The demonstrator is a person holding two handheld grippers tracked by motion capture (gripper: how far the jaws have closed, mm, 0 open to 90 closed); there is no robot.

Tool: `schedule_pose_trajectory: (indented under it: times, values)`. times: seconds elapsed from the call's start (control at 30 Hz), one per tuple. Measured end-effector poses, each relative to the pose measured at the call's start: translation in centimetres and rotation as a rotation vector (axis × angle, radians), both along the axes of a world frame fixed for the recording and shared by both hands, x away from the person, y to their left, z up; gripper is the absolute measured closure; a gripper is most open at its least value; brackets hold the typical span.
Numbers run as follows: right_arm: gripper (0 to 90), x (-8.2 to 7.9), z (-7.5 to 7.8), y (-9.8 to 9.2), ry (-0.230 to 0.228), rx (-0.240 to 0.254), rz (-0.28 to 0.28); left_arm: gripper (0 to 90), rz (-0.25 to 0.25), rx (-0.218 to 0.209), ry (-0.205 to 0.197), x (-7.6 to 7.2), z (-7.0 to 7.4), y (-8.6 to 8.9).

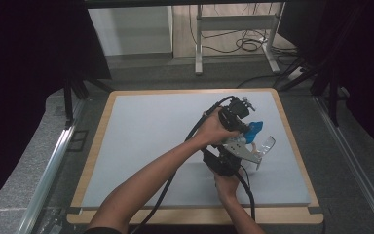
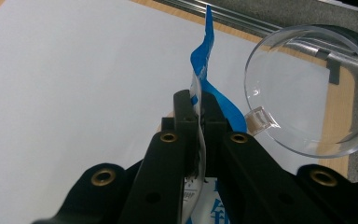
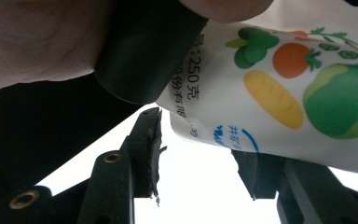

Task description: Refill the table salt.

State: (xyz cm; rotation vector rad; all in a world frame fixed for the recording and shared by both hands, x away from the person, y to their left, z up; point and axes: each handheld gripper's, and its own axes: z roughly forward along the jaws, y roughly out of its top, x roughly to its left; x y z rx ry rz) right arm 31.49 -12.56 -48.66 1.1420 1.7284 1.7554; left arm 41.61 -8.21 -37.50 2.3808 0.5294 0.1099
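So your left gripper (image 2: 199,100) is clamped on the blue-and-white pouch (image 2: 204,70), held up beside the clear cup (image 2: 307,88) (pouring setup, I'd guess). Right gripper (image 3: 200,154) gapes under the pouch, gripping nothing; next, pinch its corner.

My left gripper (image 2: 199,122) has black jaws with brass-coloured rivets. The packet (image 2: 204,70) it pinches, at the centre of the frame, is blue and white; the right gripper view shows its white side (image 3: 279,93) printed with green, orange and yellow vegetables and blue lettering. The cup (image 2: 307,88), upper right, is clear. The table mat (image 1: 165,141) is pale grey, edged in light wood.
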Motion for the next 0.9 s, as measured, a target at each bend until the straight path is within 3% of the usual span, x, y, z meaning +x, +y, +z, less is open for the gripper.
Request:
schedule_pose_trajectory:
  times: [0.9]
  values:
    - [56.3, -0.05, -0.16, 0.11, 0.000, -0.006, -0.003, 89.3, -0.001, 0.003, 0.001, 0.03, -0.14, 0.17]
